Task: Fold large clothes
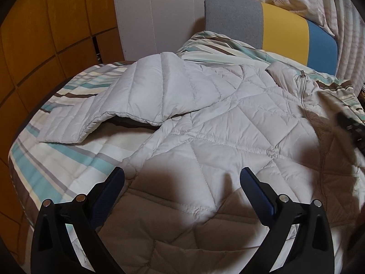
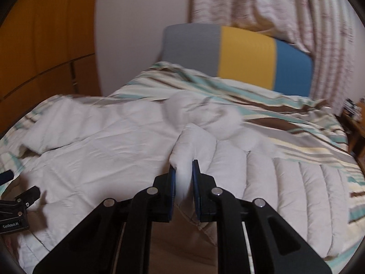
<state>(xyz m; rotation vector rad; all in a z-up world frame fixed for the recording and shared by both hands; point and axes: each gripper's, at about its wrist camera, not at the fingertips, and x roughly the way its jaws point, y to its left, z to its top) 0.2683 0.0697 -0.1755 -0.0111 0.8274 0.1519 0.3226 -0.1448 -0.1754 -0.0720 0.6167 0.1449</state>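
A pale grey quilted jacket (image 1: 223, 123) lies spread front-up on the striped bed, its zipper (image 1: 302, 86) toward the headboard and one sleeve (image 1: 118, 107) stretched to the left. My left gripper (image 1: 182, 175) is open and empty, hovering over the jacket's lower body. In the right wrist view my right gripper (image 2: 184, 166) is shut on a fold of the jacket (image 2: 191, 141) and lifts it slightly; the other sleeve (image 2: 303, 189) lies to its right. The left gripper shows at the left edge (image 2: 13, 201) of that view.
The bed has a striped cover (image 1: 57, 159) in teal, brown and cream. A grey, yellow and blue headboard (image 1: 282, 34) stands behind, with a curtain (image 2: 273, 6) beyond. An orange wardrobe (image 1: 45, 34) is on the left. A wooden bedside stand (image 2: 355, 123) sits at far right.
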